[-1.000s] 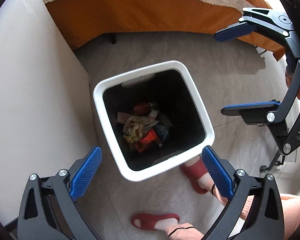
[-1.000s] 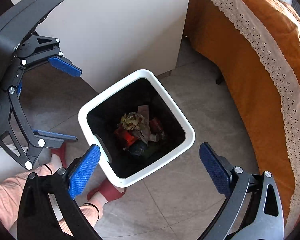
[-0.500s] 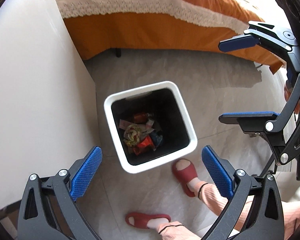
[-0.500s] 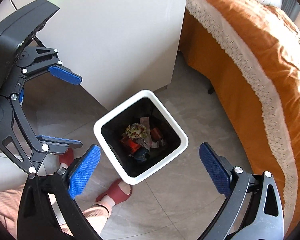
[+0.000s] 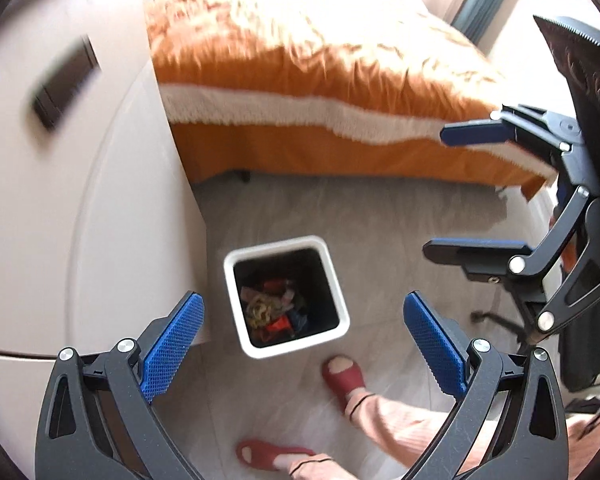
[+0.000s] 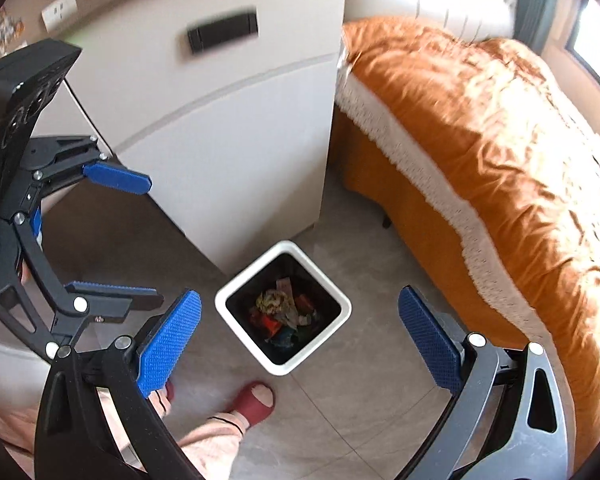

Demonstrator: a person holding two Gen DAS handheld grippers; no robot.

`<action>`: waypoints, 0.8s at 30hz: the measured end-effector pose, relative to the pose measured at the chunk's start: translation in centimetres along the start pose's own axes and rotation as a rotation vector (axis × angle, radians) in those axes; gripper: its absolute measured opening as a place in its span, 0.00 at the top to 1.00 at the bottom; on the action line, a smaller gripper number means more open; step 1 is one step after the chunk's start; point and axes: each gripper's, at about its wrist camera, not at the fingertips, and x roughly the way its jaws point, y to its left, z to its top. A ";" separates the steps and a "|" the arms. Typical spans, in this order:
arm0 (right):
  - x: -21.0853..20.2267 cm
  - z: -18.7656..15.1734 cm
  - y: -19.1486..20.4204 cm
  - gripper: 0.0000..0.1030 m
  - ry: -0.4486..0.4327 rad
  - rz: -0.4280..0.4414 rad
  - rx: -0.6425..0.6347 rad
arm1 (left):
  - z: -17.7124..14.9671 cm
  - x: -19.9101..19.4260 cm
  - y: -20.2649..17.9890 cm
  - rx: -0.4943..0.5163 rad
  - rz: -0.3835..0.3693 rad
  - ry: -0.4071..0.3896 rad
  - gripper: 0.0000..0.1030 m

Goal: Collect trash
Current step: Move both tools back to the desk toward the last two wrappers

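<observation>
Both wrist views high above, facing down, sharing the trash bin (image 5: 236, 276)

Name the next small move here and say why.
Probably swing both grippers away from the bin to look for more litter. The left gripper and right gripper are open and empty, high above the floor, and wrappers already lie inside the bin; no loose trash shows on the floor.
</observation>
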 end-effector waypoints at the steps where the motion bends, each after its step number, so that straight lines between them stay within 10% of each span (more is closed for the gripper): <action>1: -0.8 0.3 0.1 0.04 -0.012 -0.006 0.006 | 0.2 -1.0 -0.2 -0.005 0.004 -0.018 0.04; 13: -12.4 6.9 3.9 0.04 -0.262 -0.009 0.066 | 2.2 -16.8 -0.1 -0.015 0.166 -0.270 0.04; 24: -15.1 15.7 14.4 0.04 -0.411 0.147 -0.046 | -3.5 -29.3 8.3 -0.249 0.371 -0.409 0.04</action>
